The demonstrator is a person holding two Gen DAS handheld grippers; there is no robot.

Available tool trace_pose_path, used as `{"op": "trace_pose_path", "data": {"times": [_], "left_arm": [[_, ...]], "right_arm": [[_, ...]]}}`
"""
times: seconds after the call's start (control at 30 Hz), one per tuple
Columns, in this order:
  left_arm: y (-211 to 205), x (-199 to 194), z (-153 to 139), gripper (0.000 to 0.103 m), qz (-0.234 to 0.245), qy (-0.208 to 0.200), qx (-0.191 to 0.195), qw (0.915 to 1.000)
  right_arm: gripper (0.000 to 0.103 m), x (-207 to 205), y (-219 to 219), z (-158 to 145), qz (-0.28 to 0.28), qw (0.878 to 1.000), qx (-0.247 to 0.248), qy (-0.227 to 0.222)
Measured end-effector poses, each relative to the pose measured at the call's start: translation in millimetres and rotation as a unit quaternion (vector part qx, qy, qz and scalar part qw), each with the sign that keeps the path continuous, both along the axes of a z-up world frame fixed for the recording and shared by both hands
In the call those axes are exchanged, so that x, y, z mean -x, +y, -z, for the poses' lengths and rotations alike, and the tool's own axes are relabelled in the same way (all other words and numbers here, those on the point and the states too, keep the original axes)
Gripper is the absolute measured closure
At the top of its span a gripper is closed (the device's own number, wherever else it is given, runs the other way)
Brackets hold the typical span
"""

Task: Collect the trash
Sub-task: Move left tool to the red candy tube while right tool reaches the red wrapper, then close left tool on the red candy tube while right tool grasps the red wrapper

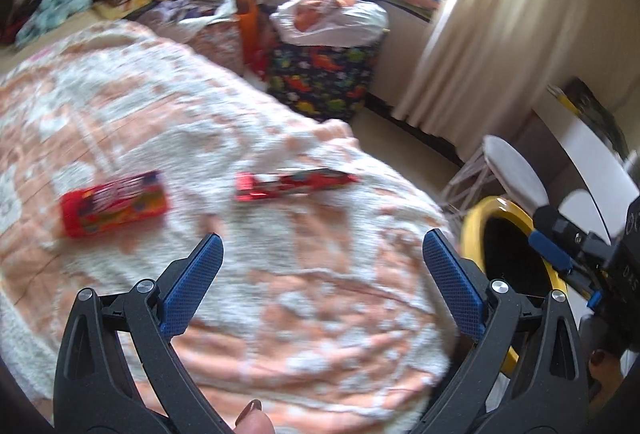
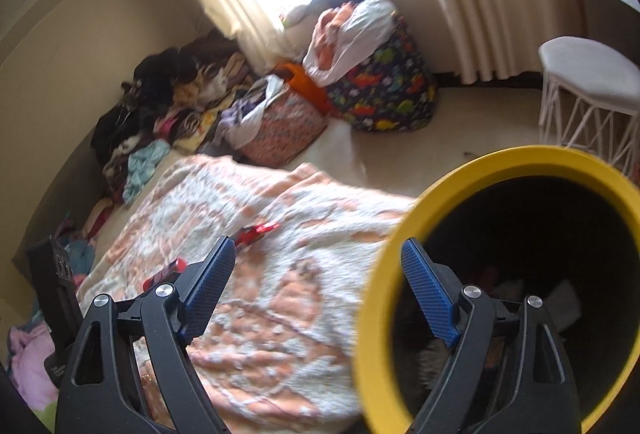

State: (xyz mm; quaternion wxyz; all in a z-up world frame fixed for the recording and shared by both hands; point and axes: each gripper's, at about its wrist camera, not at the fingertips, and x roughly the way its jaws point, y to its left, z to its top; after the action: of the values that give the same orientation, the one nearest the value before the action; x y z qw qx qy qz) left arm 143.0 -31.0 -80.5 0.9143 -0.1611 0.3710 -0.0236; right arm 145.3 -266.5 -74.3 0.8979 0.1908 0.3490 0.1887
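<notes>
Left gripper (image 1: 322,254) spread, empty, angled down over blanket (image 1: 280,314). Two red wrappers (image 1: 114,208) (image 1: 294,184) lie ahead on it, apart. Right gripper (image 2: 318,262) spread, empty; one finger overlaps yellow-rimmed bin (image 2: 384,274) alongside the blanket.

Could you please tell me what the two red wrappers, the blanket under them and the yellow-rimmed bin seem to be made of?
Box-like wrapper: probably printed card or plastic film; blur leaves it open.
Long wrapper: likely shiny foil or film, judging by bright glints.
Blanket: soft fleece-like fabric, fuzzy pile, matte.
Bin: rim looks like smooth matte plastic; the dark inside is unclear.
</notes>
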Motion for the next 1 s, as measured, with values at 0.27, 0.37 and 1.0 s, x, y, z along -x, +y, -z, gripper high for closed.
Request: {"op": "trace_pose_path", "data": {"times": [0.27,0.37,1.0], "left_arm": [[59.7,1.5,20.5,0.011,-0.069,0.023,0.053,0.9959],[78.6,0.1,30.1,0.011,-0.091,0.029,0.086,0.9918],[145.3,-13.9,50.9,0.011,-0.2,0.018,0.233,0.9515]], "right_arm": [[0.021,-23.9,63.2,13.4,-0.047,0.998,0.014,0.031],[0.021,-36.8,77.7,19.6,-0.052,0.997,0.005,0.048],[0.06,-117.2,123.0,59.6,-0.02,0.991,-0.029,0.131]]}}
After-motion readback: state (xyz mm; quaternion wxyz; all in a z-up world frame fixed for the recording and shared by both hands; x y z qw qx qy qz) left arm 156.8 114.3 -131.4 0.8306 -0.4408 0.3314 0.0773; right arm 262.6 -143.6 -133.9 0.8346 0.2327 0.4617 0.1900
